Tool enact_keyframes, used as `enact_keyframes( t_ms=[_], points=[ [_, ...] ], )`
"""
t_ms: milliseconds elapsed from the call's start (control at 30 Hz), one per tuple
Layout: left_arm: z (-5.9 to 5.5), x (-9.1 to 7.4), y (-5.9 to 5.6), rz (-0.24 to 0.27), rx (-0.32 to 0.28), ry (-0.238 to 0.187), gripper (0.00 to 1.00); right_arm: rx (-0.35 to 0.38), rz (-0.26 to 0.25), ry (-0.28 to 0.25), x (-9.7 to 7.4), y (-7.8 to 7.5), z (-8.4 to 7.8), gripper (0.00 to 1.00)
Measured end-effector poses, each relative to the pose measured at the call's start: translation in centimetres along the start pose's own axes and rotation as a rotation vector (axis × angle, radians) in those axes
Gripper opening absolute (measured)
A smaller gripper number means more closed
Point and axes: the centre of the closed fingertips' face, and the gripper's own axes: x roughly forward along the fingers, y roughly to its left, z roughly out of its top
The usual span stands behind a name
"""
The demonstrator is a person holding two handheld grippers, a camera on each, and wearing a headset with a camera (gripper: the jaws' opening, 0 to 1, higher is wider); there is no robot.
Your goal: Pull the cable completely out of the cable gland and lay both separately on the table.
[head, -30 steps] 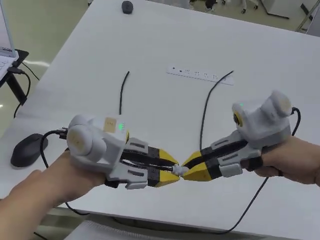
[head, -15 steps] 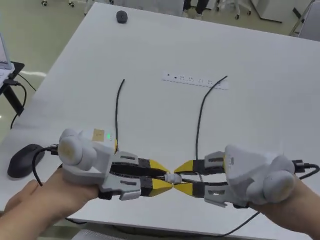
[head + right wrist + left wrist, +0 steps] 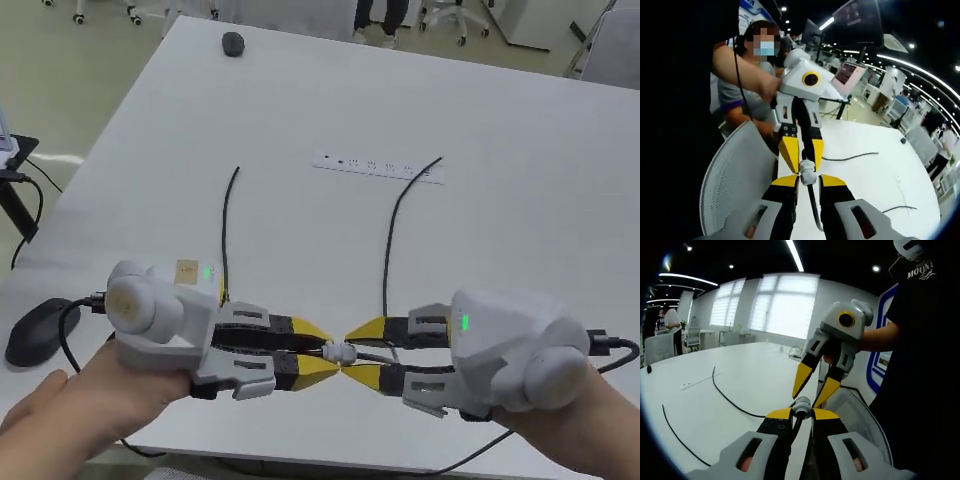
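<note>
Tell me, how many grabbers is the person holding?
2. The left gripper comes in from the left, the right gripper from the right; their fingers meet at the cable gland.

left gripper (image 3: 326, 356) and right gripper (image 3: 354, 354) lie level over the table's (image 3: 300, 100) near edge, tips meeting nose to nose, each gripped in one hand; both pairs of jaws are pinched narrow on the cable gland (image 3: 340, 352) between them

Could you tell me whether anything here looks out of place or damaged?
Nothing stands out. The cable gland, cable threaded through it, sits pinched between the left gripper and right gripper; the power strip lies flat.
</note>
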Motion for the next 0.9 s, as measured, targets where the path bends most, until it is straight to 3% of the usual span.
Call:
enact_keyframes(
  t_ms=[67, 167, 300, 367, 467, 900],
  points=[
    [0.0, -0.1, 0.1, 0.005, 0.003, -0.001, 0.15, 0.082, -0.032, -0.007, -0.4, -0.5, 0.0, 0.17],
    [0.2, -0.1, 0.2, 0.012, 0.007, -0.012, 0.15, 0.112, -0.087, 0.02, -0.9, -1.3, -1.0, 0.22],
    [0.4, 0.0, 0.3, 0.022, 0.012, -0.016, 0.15, 0.122, -0.132, 0.074, -0.9, -1.2, -2.6, 0.24],
    [0.5, 0.0, 0.3, 0.023, 0.011, -0.017, 0.15, 0.094, -0.169, 0.098, -0.9, -1.2, -3.1, 0.22],
    [0.6, 0.1, 0.2, 0.021, 0.009, -0.016, 0.15, 0.06, -0.224, 0.102, -0.8, -1.5, -3.1, 0.18],
    [1.0, 0.7, 0.1, 0.023, 0.007, 0.001, 0.15, 0.04, -0.264, 0.068, -0.6, -1.8, -2.1, 0.09]
  ],
)
